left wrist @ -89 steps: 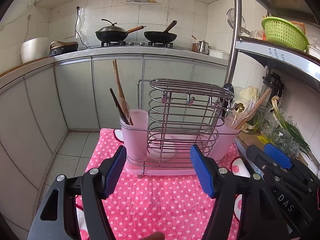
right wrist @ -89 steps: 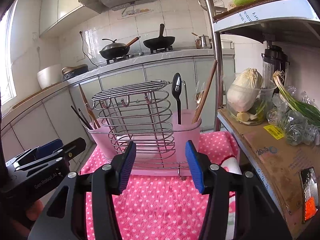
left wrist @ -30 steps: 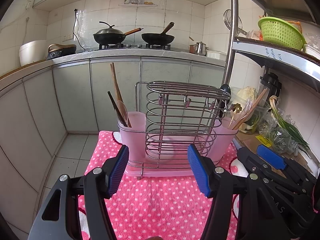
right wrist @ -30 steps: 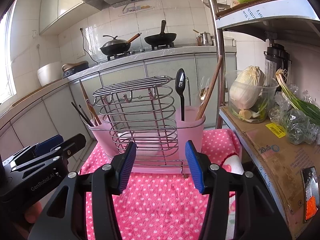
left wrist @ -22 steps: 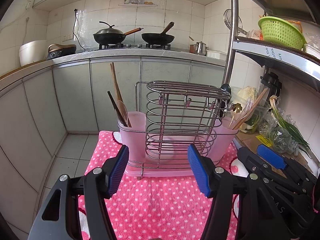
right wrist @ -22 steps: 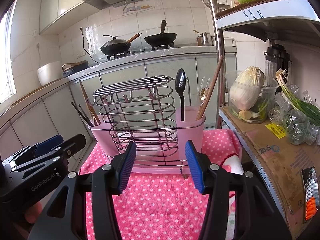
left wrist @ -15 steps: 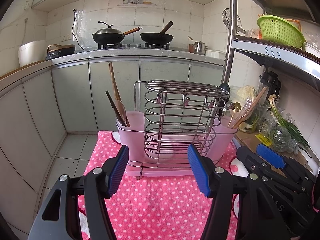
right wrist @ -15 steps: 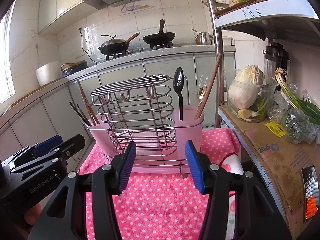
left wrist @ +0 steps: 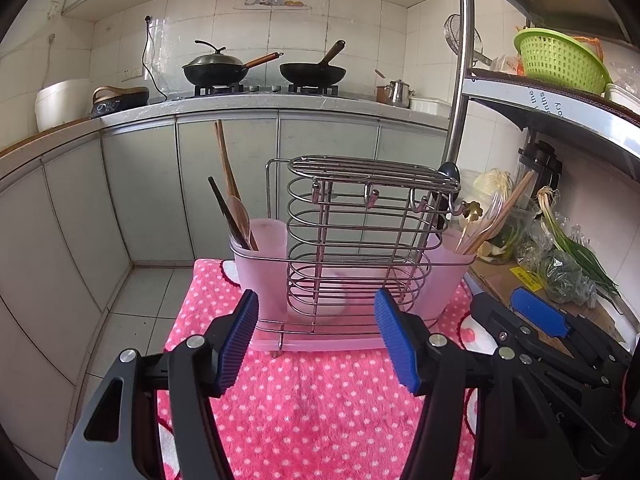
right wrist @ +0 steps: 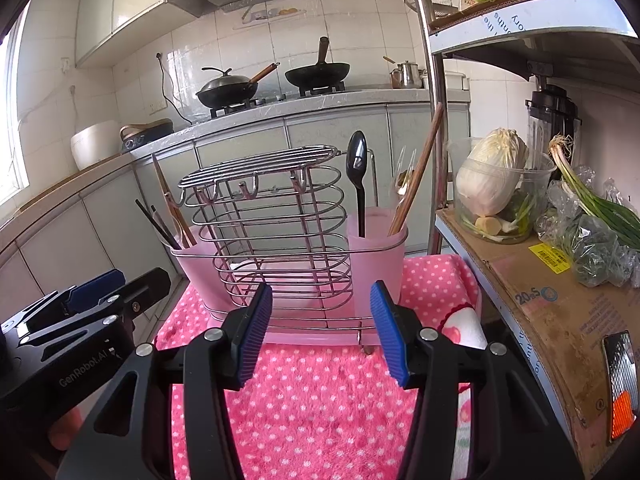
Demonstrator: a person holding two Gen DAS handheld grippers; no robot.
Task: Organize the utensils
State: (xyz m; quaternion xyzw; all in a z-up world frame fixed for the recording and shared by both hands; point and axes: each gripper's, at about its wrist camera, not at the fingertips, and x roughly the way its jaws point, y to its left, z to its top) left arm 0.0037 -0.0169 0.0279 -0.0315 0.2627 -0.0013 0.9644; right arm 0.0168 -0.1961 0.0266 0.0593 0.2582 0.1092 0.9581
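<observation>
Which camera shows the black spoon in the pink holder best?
The right wrist view: the black spoon stands fully exposed in the holder's right-hand cup. In the left wrist view only its bowl peeks from behind the wire rack.

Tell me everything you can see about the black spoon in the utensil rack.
The black spoon looks like glossy plastic, in one piece with a slim handle. It stands nearly upright, bowl up, handle down in the right pink cup of the rack, beside wooden chopsticks and a clear fork. Its bowl rises above the rack's wire top. No gripper touches it.
</observation>
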